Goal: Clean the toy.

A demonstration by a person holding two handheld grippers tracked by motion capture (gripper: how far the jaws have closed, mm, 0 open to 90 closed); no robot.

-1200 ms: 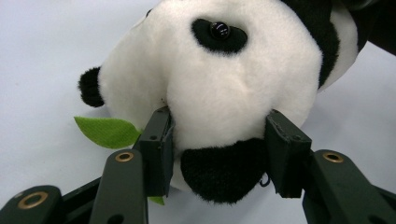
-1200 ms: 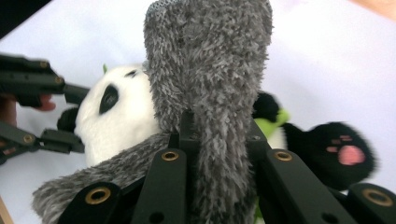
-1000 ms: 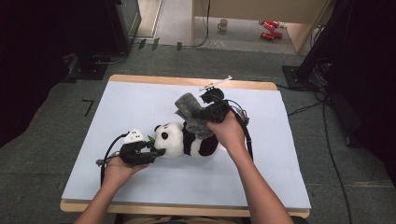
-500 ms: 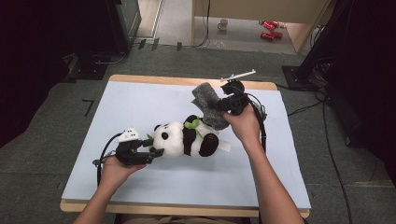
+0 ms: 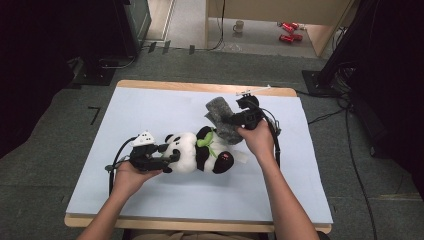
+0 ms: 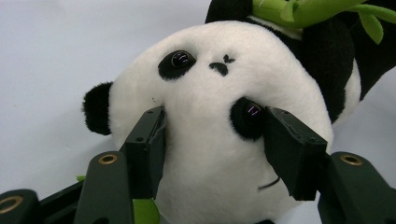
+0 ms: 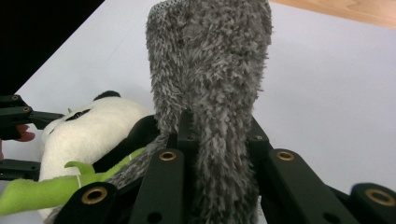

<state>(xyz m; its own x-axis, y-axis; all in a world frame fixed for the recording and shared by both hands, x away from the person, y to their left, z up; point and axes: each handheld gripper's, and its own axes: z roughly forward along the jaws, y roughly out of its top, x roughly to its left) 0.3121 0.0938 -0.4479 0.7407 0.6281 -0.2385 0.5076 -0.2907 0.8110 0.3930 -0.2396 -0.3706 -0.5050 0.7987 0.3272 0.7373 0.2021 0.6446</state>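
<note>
Right tool (image 5: 235, 119) clamps the grey fuzzy sock (image 5: 221, 119); left tool (image 5: 172, 155) straddles the panda's head (image 6: 219, 116), closing.

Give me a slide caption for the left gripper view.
Left gripper's black jaws bracket the head of a black-and-white plush panda lying on the pale blue mat.

The panda toy (image 6: 224, 126) is soft plush with short white and black fur. Its eyes are shiny, hard beads. The green leaves (image 6: 308, 11) on it look like smooth felt cloth. The grey cloth (image 7: 210, 79) is thick and shaggy, like a fuzzy sock, with a knitted edge at the top. The gripper jaws are black matt plastic with small shiny brass rings. The table (image 5: 150, 107) has a smooth, pale blue matt top and a bare wood rim.
</note>
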